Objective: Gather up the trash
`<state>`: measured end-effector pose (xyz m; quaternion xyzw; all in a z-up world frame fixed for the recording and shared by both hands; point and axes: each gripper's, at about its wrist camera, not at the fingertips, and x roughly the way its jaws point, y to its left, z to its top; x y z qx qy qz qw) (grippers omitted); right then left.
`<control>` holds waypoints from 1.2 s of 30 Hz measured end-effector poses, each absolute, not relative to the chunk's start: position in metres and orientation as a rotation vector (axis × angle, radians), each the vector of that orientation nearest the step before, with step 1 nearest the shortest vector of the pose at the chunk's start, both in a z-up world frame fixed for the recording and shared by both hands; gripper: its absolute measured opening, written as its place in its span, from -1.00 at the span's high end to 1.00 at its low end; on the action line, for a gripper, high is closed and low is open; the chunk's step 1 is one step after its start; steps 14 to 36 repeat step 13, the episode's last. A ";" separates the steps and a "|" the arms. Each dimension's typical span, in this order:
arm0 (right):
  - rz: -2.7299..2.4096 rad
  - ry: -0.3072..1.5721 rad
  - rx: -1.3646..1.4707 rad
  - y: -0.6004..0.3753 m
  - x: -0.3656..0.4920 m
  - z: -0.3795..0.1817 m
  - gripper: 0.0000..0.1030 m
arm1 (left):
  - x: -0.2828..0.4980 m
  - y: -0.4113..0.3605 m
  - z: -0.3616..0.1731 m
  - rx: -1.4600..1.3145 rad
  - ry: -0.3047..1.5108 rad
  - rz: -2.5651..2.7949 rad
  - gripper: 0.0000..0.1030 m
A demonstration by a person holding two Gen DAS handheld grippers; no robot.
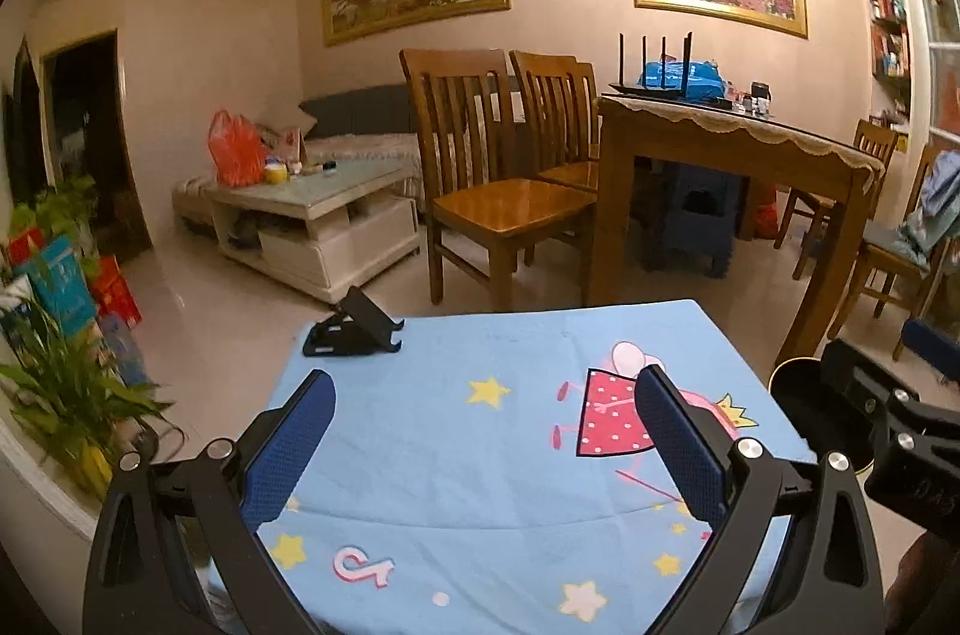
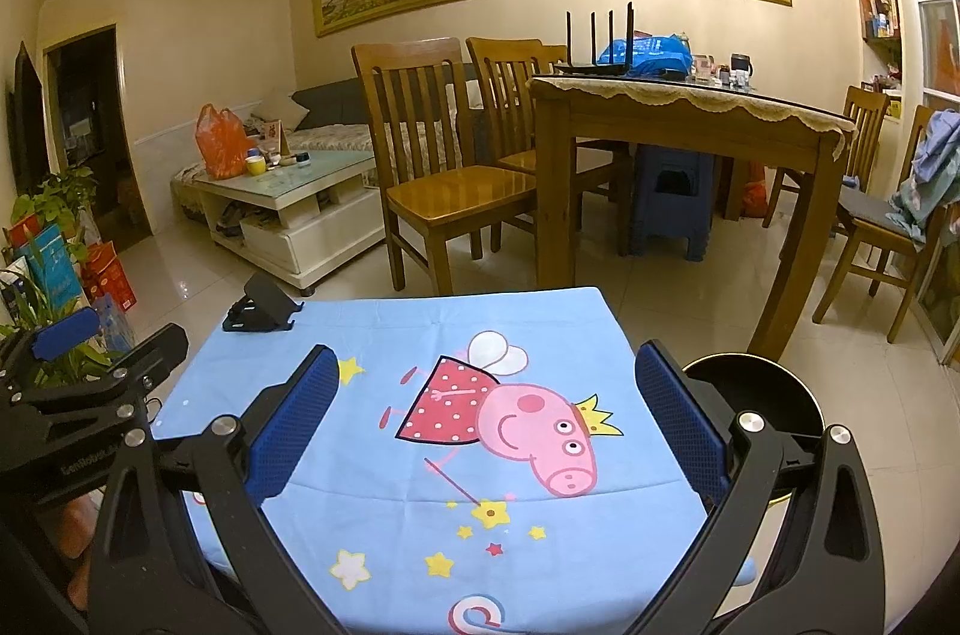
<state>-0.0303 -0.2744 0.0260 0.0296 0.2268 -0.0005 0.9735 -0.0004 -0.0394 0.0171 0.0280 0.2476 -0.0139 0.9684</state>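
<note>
My left gripper (image 1: pixel 483 389) is open and empty above a small table covered by a light blue cartoon-pig cloth (image 1: pixel 510 455). My right gripper (image 2: pixel 480 365) is open and empty over the same cloth (image 2: pixel 372 479). A round black bin (image 2: pixel 762 395) with a thin gold rim stands on the floor just right of the table; in the left wrist view (image 1: pixel 798 395) the right gripper's body partly covers it. No loose trash shows on the cloth. The left gripper's body shows at the left edge of the right wrist view (image 2: pixel 78 383).
A black phone stand (image 1: pixel 354 329) sits at the cloth's far left corner. Beyond are wooden chairs (image 2: pixel 444 191), a wooden dining table (image 2: pixel 690 119) with a router, a white coffee table (image 2: pixel 288 197) with an orange bag, and potted plants (image 1: pixel 66 395) at left.
</note>
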 end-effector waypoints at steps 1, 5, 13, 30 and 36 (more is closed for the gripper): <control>-0.001 0.460 0.059 -0.274 -0.030 0.026 -0.89 | 0.000 -0.038 0.017 0.042 0.507 -0.038 -0.87; 0.004 0.466 0.060 -0.272 -0.034 0.024 -0.89 | 0.006 -0.035 0.015 0.033 0.533 -0.076 -0.88; 0.005 0.470 0.061 -0.272 -0.033 0.023 -0.90 | 0.009 -0.035 0.008 0.069 0.562 -0.047 -0.88; 0.005 0.470 0.061 -0.272 -0.033 0.023 -0.90 | 0.009 -0.035 0.008 0.069 0.562 -0.047 -0.88; 0.005 0.470 0.061 -0.272 -0.033 0.023 -0.90 | 0.009 -0.035 0.008 0.069 0.562 -0.047 -0.88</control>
